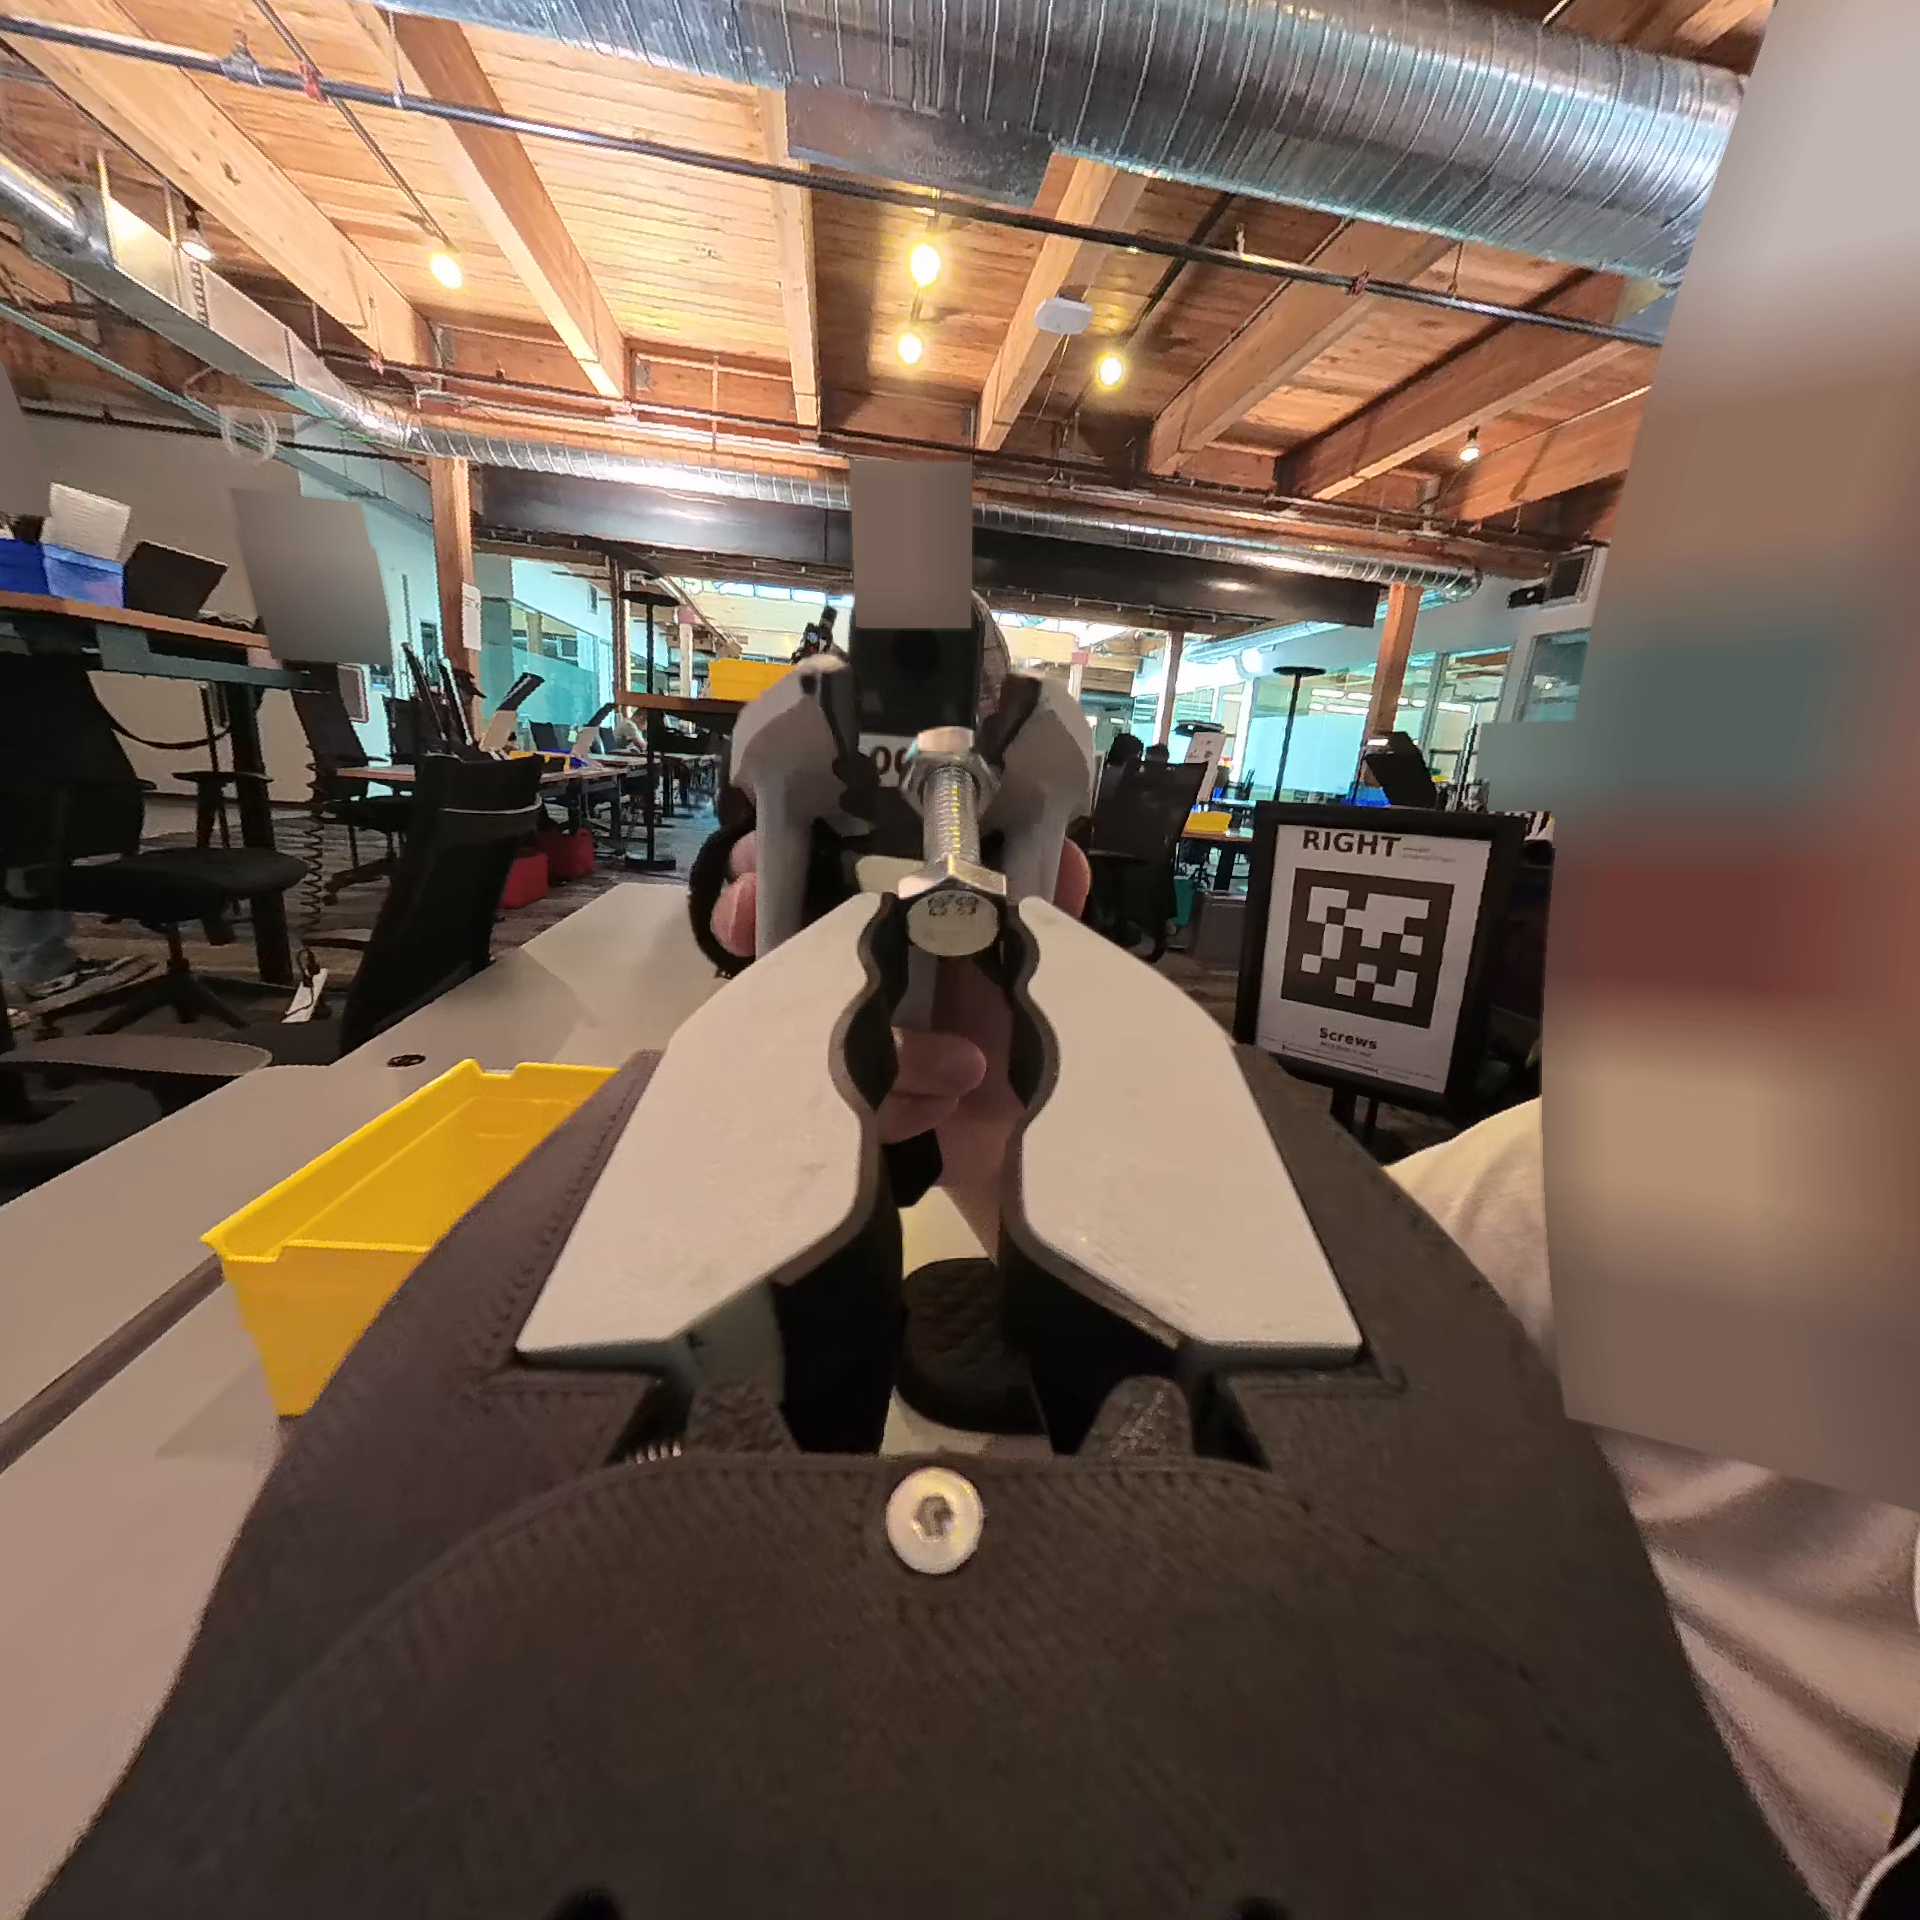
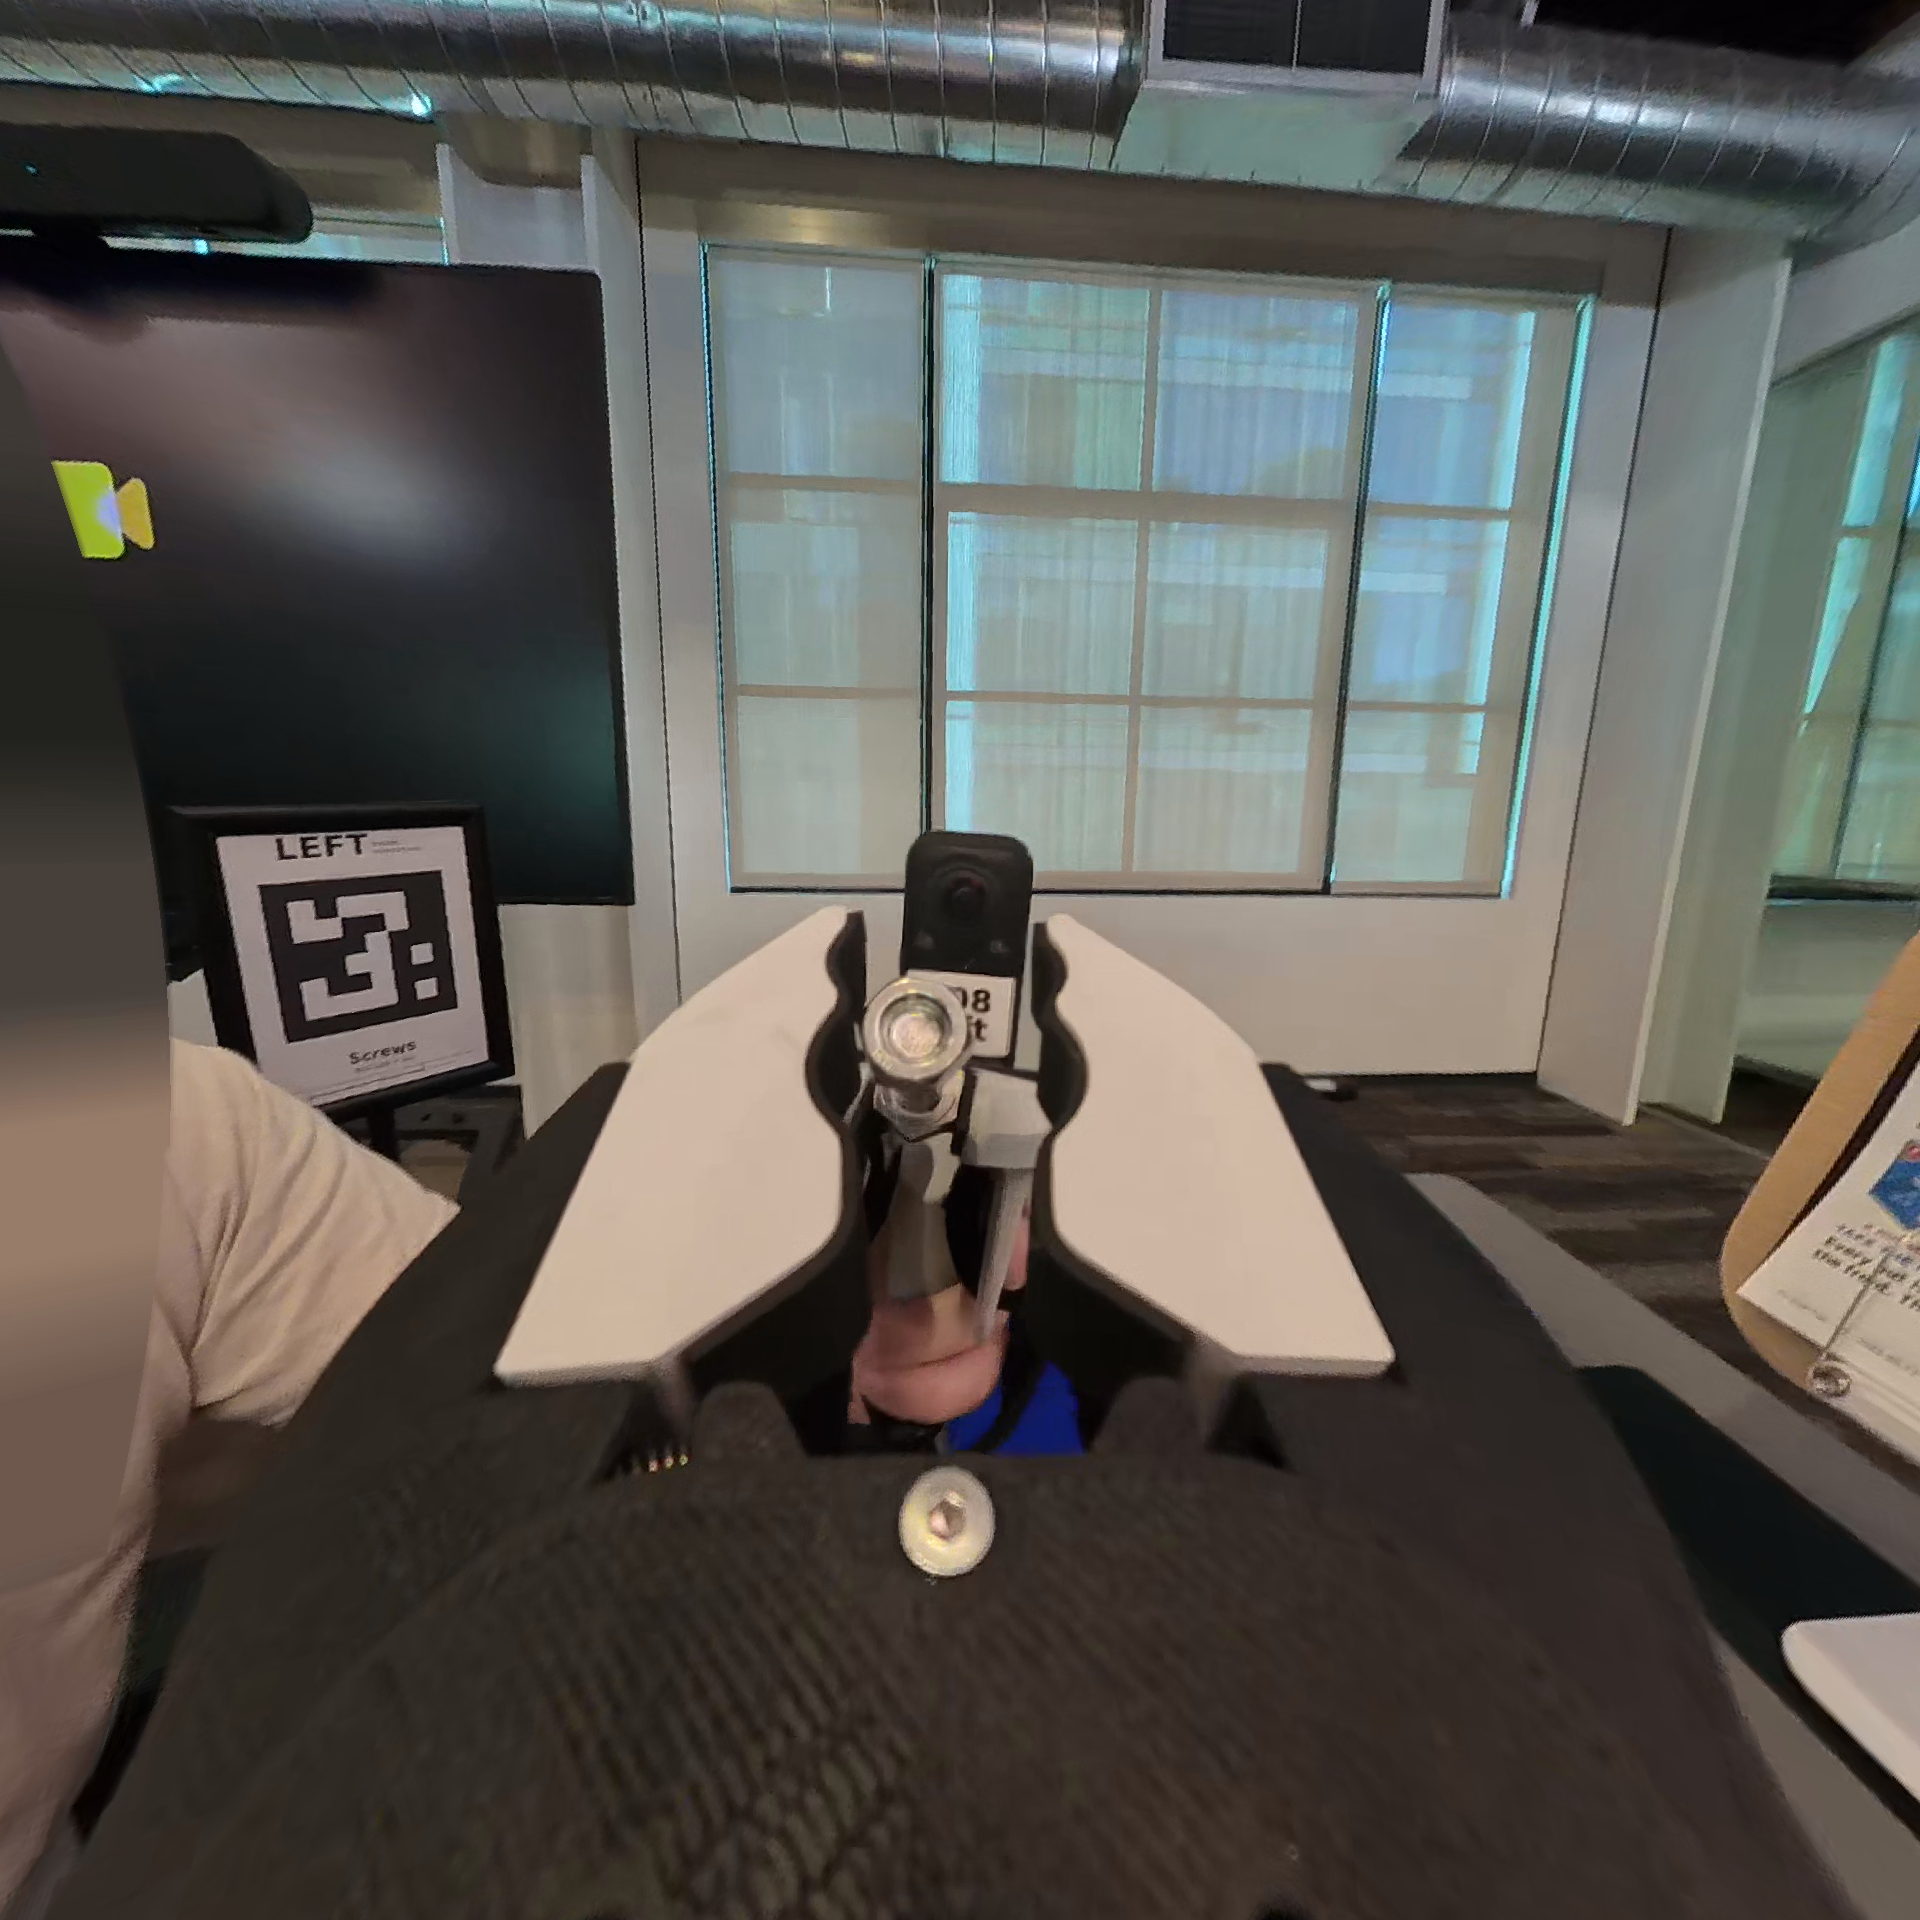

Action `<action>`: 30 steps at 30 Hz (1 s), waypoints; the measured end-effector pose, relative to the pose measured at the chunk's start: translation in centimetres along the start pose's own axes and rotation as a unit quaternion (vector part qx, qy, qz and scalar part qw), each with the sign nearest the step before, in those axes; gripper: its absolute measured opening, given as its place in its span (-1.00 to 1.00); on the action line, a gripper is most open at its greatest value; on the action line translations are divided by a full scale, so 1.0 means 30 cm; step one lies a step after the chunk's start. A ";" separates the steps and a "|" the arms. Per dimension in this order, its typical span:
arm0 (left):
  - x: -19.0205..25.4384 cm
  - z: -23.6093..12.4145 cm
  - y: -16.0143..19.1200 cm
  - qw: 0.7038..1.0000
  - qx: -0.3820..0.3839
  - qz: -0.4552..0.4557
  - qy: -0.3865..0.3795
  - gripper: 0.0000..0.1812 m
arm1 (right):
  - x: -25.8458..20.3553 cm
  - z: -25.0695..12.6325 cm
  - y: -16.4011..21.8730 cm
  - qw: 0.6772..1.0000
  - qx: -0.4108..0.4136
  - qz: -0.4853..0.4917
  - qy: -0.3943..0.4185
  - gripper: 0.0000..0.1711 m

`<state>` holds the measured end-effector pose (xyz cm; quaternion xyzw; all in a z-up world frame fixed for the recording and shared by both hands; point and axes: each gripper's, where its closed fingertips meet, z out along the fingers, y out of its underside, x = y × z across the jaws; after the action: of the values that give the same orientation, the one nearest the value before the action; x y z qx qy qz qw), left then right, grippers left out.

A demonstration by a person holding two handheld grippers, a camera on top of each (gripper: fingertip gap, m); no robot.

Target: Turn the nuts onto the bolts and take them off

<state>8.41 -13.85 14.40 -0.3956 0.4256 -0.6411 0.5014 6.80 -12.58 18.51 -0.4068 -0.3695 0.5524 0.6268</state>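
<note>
Left gripper: the left gripper [image 1: 948, 925], with white flat fingers lined in black wavy padding, is closed on the hexagonal head of a silver threaded steel bolt [image 1: 940, 831]; the head sits right at its fingertips.
Bolt: the shank runs straight ahead from the left gripper's tips, pointing away toward the other gripper; in the right wrist view its far end [image 2: 916, 1034] faces the camera as a round shiny disc.
Nut: a silver hexagonal steel nut [image 1: 938, 764] sits on the far end of the shank, well ahead of the head, with bare thread between the two.
Right gripper: the right gripper [image 2: 948, 1049] faces the left one head-on; its fingers sit closed on the nut [image 2: 914, 1101] at the tips, as both views show.
Hands: fingers of one hand [image 1: 743, 899] wrap the right gripper's handle beyond the bolt; another hand [image 2: 925, 1361] shows below and behind the left gripper's grey fingers.
Yellow bin: an open rectangular yellow plastic bin [image 1: 343, 1226] rests on the white table [image 1: 114, 1320], to the left of and below the left gripper.
Marker signs: a black-framed sign with a black-and-white square marker [image 1: 1366, 935] stands to the right of the left gripper; a similar one [image 2: 353, 956] stands left of the right gripper.
</note>
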 end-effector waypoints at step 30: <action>0.020 -0.013 0.034 0.997 -0.074 0.021 0.001 -0.79 | -0.040 -0.005 0.055 0.995 -0.091 -0.026 -0.045 -0.78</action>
<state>8.25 -14.50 13.37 -0.4216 0.4806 -0.5975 0.4840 6.16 -13.68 16.91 -0.4270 -0.4563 0.5175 0.5845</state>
